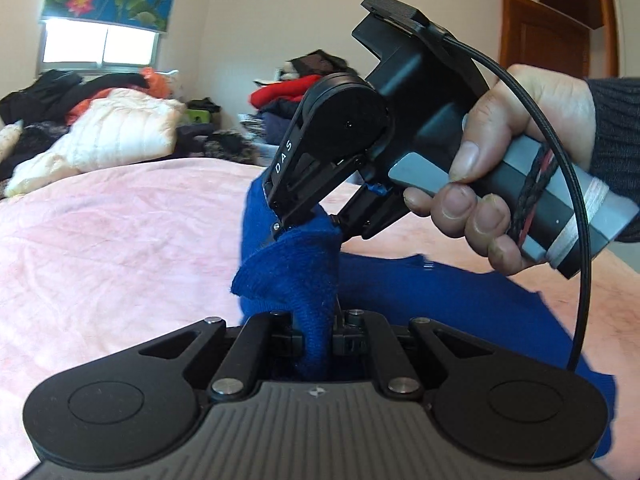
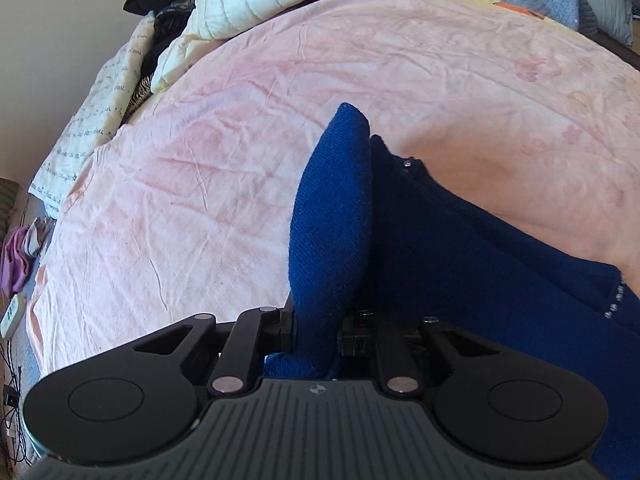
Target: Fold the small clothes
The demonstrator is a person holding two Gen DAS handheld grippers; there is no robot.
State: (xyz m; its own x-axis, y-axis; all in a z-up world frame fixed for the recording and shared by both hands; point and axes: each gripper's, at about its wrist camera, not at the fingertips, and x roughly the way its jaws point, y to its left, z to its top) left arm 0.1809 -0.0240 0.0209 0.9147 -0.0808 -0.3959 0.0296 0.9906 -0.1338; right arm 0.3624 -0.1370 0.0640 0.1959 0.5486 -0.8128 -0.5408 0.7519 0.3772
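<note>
Blue knitted garment (image 2: 440, 248) lies lengthwise across the pink bedsheet (image 2: 200, 200); left gripper (image 1: 316, 332) and right gripper (image 1: 308, 228) jaws each clamp a raised fold.

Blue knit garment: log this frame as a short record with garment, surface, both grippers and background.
garment: blue knit garment, partly lifted, the rest lying on the bed
surface: pink bedsheet, wrinkled
left gripper: jaws shut on a bunched fold of the garment
right gripper: jaws shut on a fold of the same garment, close beside the left one
right hand: wrapped around the gripper handle, dark sleeve at the wrist
background: cream quilted jacket and piled clothes at the far side of the bed
</note>
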